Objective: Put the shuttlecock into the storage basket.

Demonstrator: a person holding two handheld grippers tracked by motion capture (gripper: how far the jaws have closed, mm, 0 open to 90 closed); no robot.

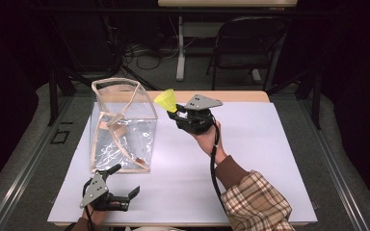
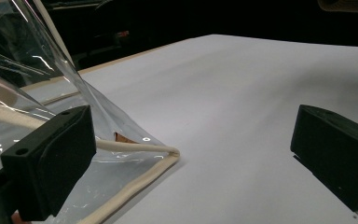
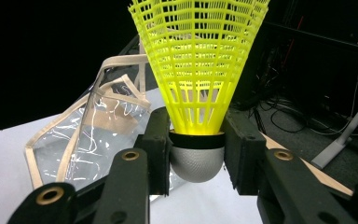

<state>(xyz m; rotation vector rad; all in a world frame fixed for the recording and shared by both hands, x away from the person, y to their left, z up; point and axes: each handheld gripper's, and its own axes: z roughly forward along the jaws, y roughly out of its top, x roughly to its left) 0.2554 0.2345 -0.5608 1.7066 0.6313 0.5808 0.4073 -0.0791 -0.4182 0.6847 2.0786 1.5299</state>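
Note:
A yellow plastic shuttlecock [image 1: 166, 100] with a grey rounded head [image 3: 196, 162] is held skirt-up in my right gripper [image 1: 177, 114], which is shut on its head above the white table top, just right of the bag's upper rim. The clear plastic bag [image 1: 121, 126] with beige trim stands open on the left half of the table; in the right gripper view the bag [image 3: 91, 135] sits left of the shuttlecock [image 3: 198, 60]. My left gripper [image 1: 124, 180] is open near the table's front edge, its jaws apart beside the bag's front corner [image 2: 170, 153], holding nothing.
The white table top [image 1: 250, 144] stretches right of the bag. A black folding chair [image 1: 248, 43] and a table leg [image 1: 180, 48] with cables stand on the floor beyond the far edge. The person's plaid sleeve [image 1: 257, 202] comes in at the bottom right.

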